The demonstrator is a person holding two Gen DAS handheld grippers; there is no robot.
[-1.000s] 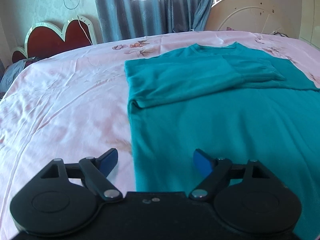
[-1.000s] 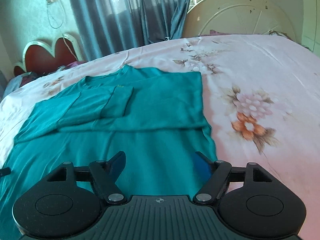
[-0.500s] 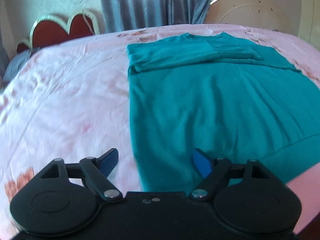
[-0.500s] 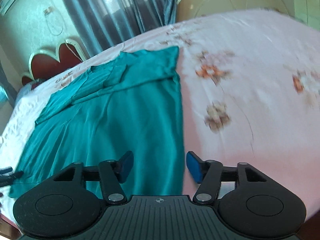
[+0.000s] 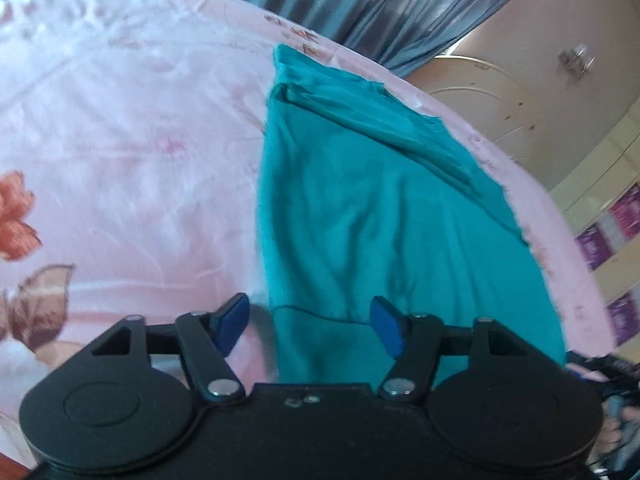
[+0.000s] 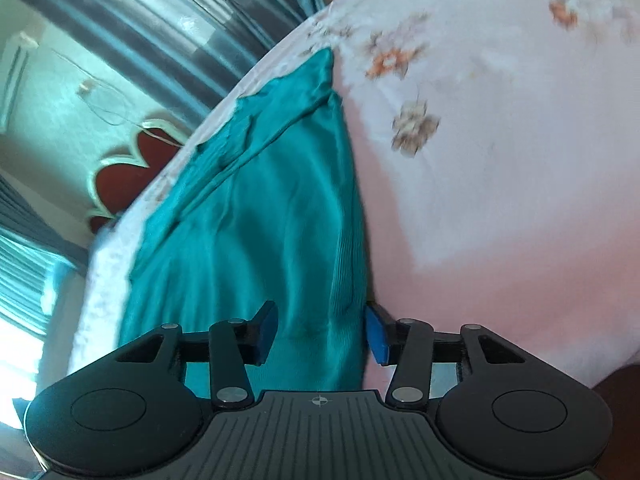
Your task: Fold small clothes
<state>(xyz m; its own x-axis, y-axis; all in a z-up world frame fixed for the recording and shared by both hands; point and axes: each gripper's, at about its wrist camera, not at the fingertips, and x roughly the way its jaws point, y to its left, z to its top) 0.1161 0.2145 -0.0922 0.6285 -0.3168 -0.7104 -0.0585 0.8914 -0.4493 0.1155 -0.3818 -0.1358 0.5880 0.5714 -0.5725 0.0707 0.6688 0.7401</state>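
Observation:
A teal long-sleeved shirt (image 5: 384, 216) lies flat on the pink floral bedsheet (image 5: 120, 140), its sleeves folded across the chest at the far end. In the left wrist view, my left gripper (image 5: 310, 328) sits at the shirt's near left hem corner. Its jaws are closing, with the hem between the blue pads (image 5: 234, 326) but clear of them. In the right wrist view, my right gripper (image 6: 322, 332) straddles the near right hem corner of the shirt (image 6: 260, 232). Its jaws are also closing, and the cloth lies in the gap without being pinched.
A red heart-shaped headboard (image 6: 128, 172) and grey curtains (image 6: 168, 32) stand beyond the bed. A round cream board (image 5: 480, 108) leans at the far side. Purple boxes (image 5: 594, 246) sit on shelves to the right. The bed's near edge runs just under both grippers.
Both grippers drew back from mid-shirt to the near hem corners and rolled, tilting the views. Both pairs of jaws have narrowed, the right pair more.

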